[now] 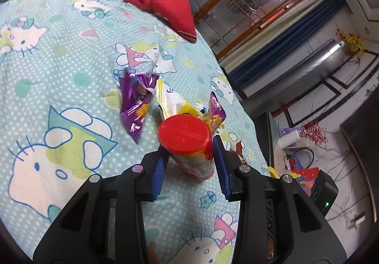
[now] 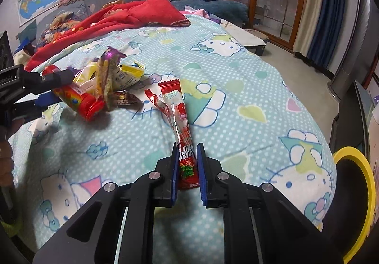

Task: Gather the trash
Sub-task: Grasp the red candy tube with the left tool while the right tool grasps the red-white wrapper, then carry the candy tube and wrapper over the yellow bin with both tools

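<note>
My left gripper [image 1: 189, 145] is shut on a red-lidded snack canister [image 1: 187, 143] and holds it above the bed; it also shows in the right wrist view [image 2: 75, 98], tilted. Behind it lie a purple wrapper [image 1: 135, 103], a white-yellow bag [image 1: 170, 100] and another purple wrapper [image 1: 215, 110]. My right gripper [image 2: 187, 145] is shut on a red strawberry wrapper [image 2: 182, 126] that stands up from the bed. A second red wrapper [image 2: 154, 98] and a brown wrapper [image 2: 125, 99] lie nearby.
The bed has a Hello Kitty quilt [image 2: 236, 103] and a red blanket [image 2: 132, 15] at its far end. A yellow-rimmed black bin [image 2: 355, 193] stands at the bed's right side. Floor clutter and a black box [image 1: 324, 193] lie beside the bed.
</note>
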Tool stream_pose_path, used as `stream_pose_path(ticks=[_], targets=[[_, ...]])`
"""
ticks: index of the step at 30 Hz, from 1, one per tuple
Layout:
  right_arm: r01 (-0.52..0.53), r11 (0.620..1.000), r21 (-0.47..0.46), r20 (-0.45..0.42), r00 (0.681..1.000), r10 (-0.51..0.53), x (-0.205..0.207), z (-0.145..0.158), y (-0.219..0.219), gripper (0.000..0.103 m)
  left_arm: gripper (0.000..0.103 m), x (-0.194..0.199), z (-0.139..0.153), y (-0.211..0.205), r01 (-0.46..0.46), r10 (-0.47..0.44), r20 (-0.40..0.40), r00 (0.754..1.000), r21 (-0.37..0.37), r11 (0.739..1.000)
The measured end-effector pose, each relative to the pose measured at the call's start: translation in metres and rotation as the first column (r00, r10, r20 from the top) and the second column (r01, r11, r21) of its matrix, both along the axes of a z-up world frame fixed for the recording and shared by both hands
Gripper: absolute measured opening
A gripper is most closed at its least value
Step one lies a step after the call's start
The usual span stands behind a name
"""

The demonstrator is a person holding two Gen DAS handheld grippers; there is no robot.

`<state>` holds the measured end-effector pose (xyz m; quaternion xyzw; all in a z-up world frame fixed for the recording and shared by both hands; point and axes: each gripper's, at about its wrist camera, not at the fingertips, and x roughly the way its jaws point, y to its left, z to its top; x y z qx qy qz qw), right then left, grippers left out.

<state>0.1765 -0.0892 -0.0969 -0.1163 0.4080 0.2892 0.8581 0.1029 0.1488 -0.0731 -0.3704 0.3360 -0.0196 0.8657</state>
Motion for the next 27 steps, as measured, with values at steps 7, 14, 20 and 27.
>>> stream_pose_path(ticks=[7,14,20,27], targets=[[-0.003,1.0,0.021,-0.019,1.0,0.003,-0.008,0.006,-0.006,0.014,0.029,-0.009,0.012,-0.005,0.03,-0.031,0.013,0.999,0.04,0.999],[0.007,1.0,0.023,-0.029,1.0,-0.006,-0.01,0.007,-0.013,0.014,0.031,-0.014,0.008,-0.012,0.053,-0.051,-0.023,0.998,0.095,0.994],[0.023,0.999,0.029,-0.034,0.999,-0.022,-0.01,0.008,-0.021,0.014,0.032,-0.024,-0.001,-0.013,0.07,-0.062,-0.067,0.996,0.127,0.989],[0.026,0.999,0.047,-0.026,0.999,-0.025,-0.011,0.016,-0.027,0.014,0.029,-0.036,-0.001,-0.025,0.125,-0.115,-0.068,0.991,0.176,0.976]])
